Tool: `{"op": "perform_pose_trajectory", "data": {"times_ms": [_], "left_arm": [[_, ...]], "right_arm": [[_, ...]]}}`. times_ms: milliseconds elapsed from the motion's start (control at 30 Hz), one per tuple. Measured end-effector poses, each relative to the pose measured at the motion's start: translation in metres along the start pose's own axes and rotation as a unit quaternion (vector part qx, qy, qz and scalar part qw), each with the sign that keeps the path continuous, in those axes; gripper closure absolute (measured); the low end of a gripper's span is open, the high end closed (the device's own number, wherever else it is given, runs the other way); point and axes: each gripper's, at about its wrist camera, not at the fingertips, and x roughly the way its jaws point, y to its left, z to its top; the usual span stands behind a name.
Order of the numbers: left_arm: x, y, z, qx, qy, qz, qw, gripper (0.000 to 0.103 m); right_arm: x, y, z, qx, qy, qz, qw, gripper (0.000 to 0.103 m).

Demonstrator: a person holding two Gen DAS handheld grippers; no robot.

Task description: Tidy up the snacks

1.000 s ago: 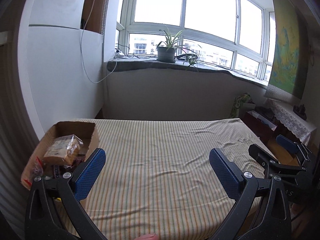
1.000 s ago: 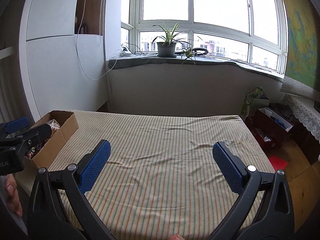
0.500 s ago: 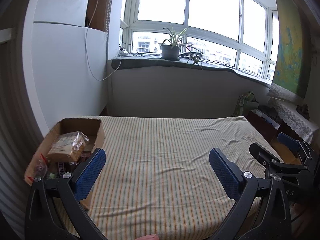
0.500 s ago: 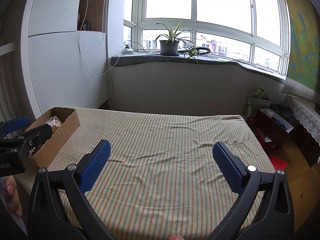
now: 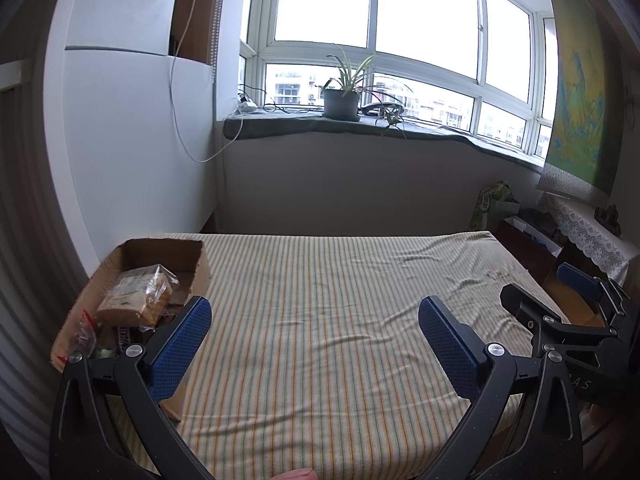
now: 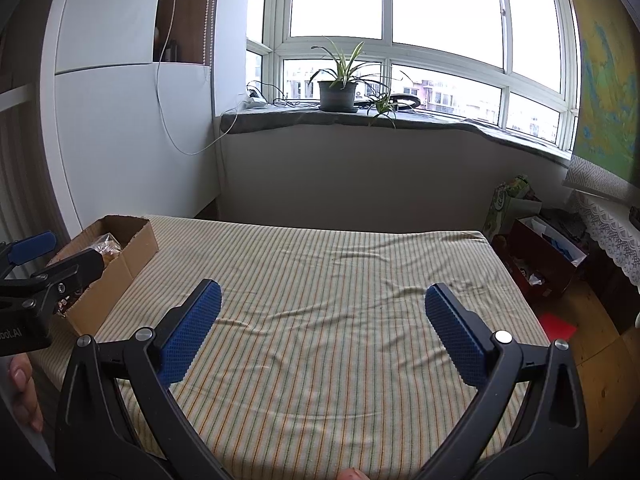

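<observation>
- On the near-left corner of the striped cloth-covered table (image 5: 340, 320) sits the open brown cardboard box (image 5: 160, 256), and that's where all the snacks are: a clear plastic bag of tan biscuits or bread (image 5: 138, 298) on top, a dark chocolate-bar wrapper (image 5: 124, 334) under it, plus a red-and-clear packet (image 5: 86, 326) at the box's near end.
- The left gripper (image 5: 316, 340) hangs just right of the box with its blue-padded jaws spread wide and nothing between them.
- The right gripper (image 6: 322, 330) is well to the right of the box, over bare cloth, jaws also wide apart and empty.
- What could go wrong, my guess: the snacks are piled and crinkly, so a grab into the box could pinch only the loose bag film and it slips out, or drags the chocolate bar along with it.
- The box wall is right next to the left gripper's left finger (image 5: 180, 344), so coming in low could shove or tip the box toward the table edge it sits at.
- The cloth is wrinkled, so anything dragged across it may bunch it up.
- Other stuff, all well away from the box: a potted spider plant (image 5: 342, 98) on the windowsill straight behind, a white cable (image 5: 180, 92) hanging down the wall behind the box, and bags and boxes (image 6: 536, 256) on the floor far right.
- Nothing blocks the path to the box.
</observation>
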Motion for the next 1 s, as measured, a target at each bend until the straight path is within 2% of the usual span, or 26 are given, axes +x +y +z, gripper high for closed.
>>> {"op": "perform_pose_trajectory", "data": {"times_ms": [1000], "left_arm": [[0.005, 0.0027, -0.0003, 0.004, 0.003, 0.0, 1.0, 0.0]], "right_arm": [[0.0026, -0.0051, -0.0025, -0.001, 0.005, 0.001, 1.0, 0.0]]}}
